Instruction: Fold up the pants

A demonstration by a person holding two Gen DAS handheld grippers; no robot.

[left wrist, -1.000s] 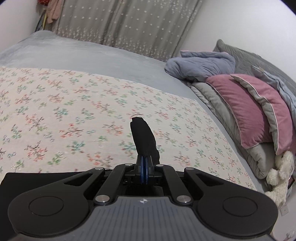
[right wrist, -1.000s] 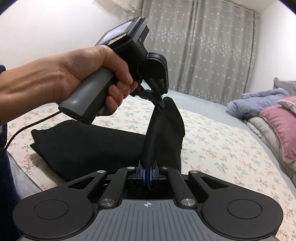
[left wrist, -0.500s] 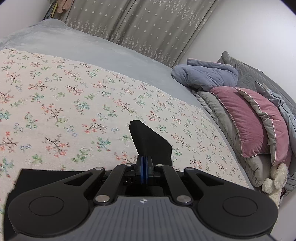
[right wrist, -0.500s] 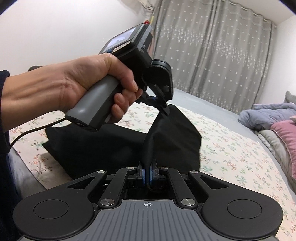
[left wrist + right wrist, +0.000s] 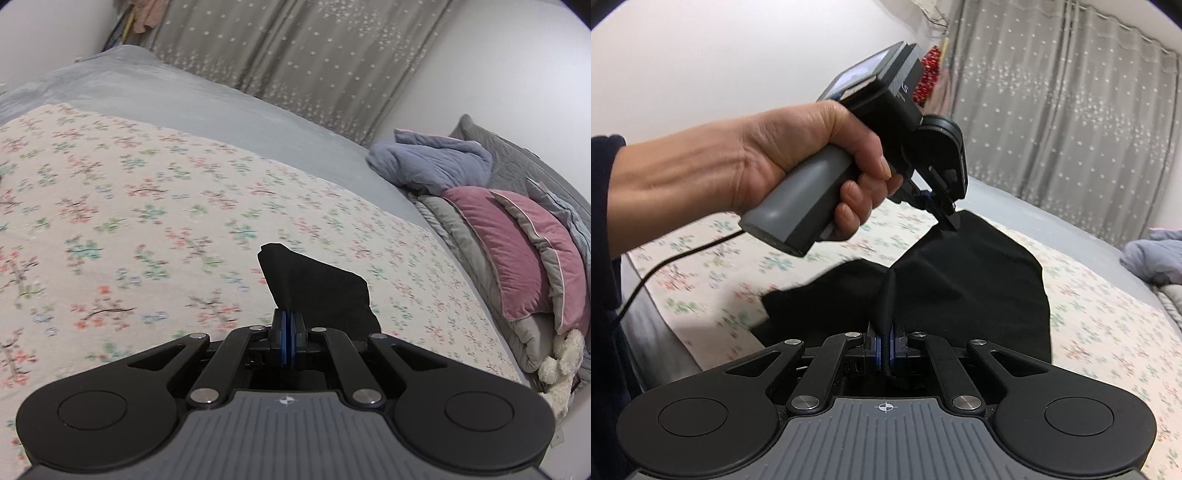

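The black pants (image 5: 964, 284) hang between both grippers above the floral bedspread (image 5: 1108, 325). My right gripper (image 5: 885, 343) is shut on an edge of the pants. My left gripper (image 5: 287, 325) is shut on another edge; a black flap of the pants (image 5: 317, 288) sticks out past its fingers. In the right wrist view the left gripper (image 5: 947, 218), held by a hand, pinches the pants higher up and farther away. The cloth droops between the two grips, and its left part trails down onto the bedspread.
The floral bedspread (image 5: 129, 221) lies over a grey sheet (image 5: 184, 99). Pink pillows (image 5: 517, 251), a blue-grey blanket (image 5: 432, 166) and a white plush toy (image 5: 561, 365) lie at the right. Grey curtains (image 5: 1071, 122) hang behind. A cable (image 5: 665, 266) trails at the left.
Both grippers have lifted the pants higher and carried them across the bed. More of the cloth has left the bedspread and the flap past the left fingers has spread wider.
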